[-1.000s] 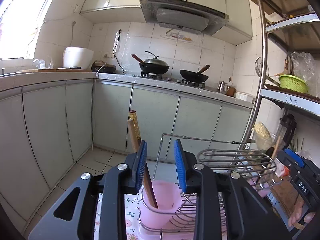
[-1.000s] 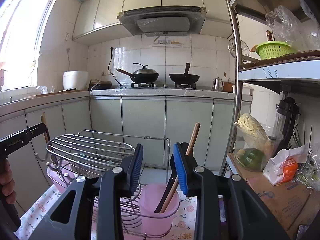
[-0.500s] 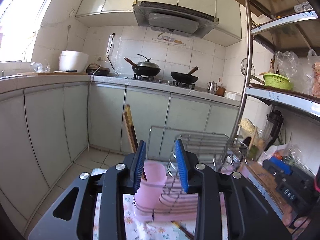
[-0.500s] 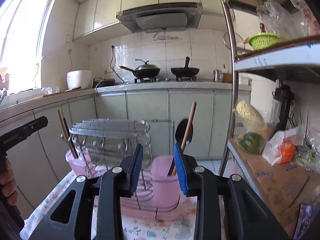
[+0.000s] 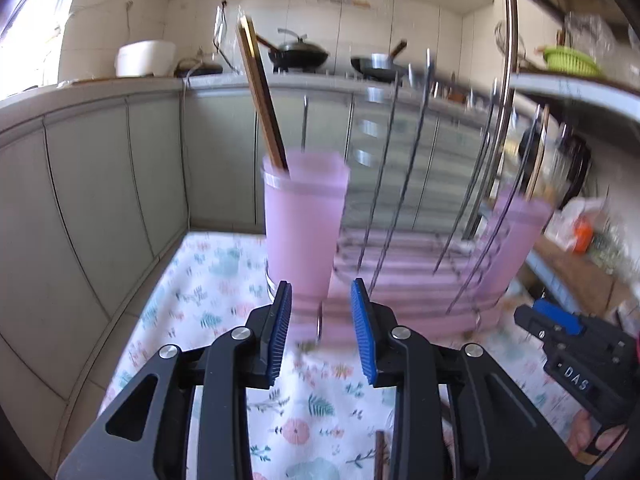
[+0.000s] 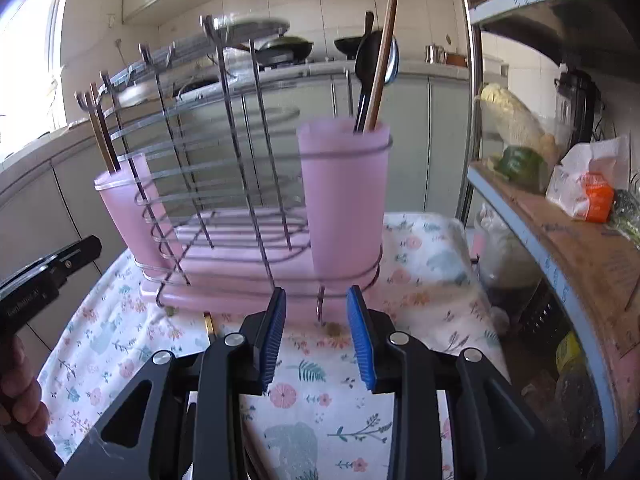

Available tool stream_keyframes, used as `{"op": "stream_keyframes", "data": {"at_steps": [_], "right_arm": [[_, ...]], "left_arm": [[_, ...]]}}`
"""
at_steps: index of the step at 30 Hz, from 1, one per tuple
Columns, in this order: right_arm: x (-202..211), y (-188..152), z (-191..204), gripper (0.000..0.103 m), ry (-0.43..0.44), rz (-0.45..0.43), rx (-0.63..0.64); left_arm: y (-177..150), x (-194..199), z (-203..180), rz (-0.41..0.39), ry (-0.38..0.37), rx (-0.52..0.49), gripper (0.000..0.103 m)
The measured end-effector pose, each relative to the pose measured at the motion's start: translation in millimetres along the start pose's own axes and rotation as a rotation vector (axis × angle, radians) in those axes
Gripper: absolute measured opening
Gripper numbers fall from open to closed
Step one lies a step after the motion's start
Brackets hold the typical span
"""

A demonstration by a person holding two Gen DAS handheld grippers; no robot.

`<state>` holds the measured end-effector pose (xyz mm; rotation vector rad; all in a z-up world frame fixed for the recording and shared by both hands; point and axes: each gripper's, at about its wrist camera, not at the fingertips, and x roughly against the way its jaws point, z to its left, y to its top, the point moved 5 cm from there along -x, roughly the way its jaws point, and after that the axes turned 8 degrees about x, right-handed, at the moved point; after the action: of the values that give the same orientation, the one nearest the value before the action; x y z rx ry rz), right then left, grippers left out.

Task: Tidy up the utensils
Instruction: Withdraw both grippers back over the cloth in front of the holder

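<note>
Frosted plastic, shiny wire, printed cloth

Matt translucent pink plastic cup (image 6: 344, 196) centre frame; glossy chrome wire dish rack (image 6: 224, 152) left of it; soft floral-print cloth table cover (image 6: 416, 264) beneath; smooth wooden chopsticks (image 5: 260, 96) upper centre.

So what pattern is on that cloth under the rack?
The cloth is white with pink flowers and teal leaves. The right wrist view shows it best.

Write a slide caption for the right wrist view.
Open right tongs face a wire rack with two pink cups holding utensils, on a floral cloth.
</note>
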<state>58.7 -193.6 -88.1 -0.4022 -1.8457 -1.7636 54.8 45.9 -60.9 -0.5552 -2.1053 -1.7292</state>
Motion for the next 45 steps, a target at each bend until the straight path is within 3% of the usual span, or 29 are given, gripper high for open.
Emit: {"op": "stream_keyframes", "data": {"at_steps": [6, 12, 19, 31, 45], "right_arm": [[-16.1, -4.6, -7.5, 0.031, -0.004, 0.042, -0.048], [-24.9, 3.0, -11.6, 0.031, -0.037, 0.015, -0.056], [-26.8, 2.4, -10.1, 0.031, -0.031, -0.005, -0.044], [-39.0, -4.6, 4.2, 0.031, -0.033, 0.054, 0.016], [-43.8, -6.0, 1.2, 0.031, -0.037, 0.072, 0.001]], "left_arm": [[-16.0, -16.3, 0.6, 0.038, 0.02, -0.006, 0.031], [-22.4, -25.0, -1.2, 0.041, 0.051, -0.035, 0.031], [-29.0, -36.8, -1.1, 0.081, 0.053, -0.033, 0.031], [-31.2, -48.1, 10.6, 0.118, 0.053, 0.014, 0.031], [-31.6, -47.0, 8.1, 0.115, 0.049, 0.013, 0.031]]}}
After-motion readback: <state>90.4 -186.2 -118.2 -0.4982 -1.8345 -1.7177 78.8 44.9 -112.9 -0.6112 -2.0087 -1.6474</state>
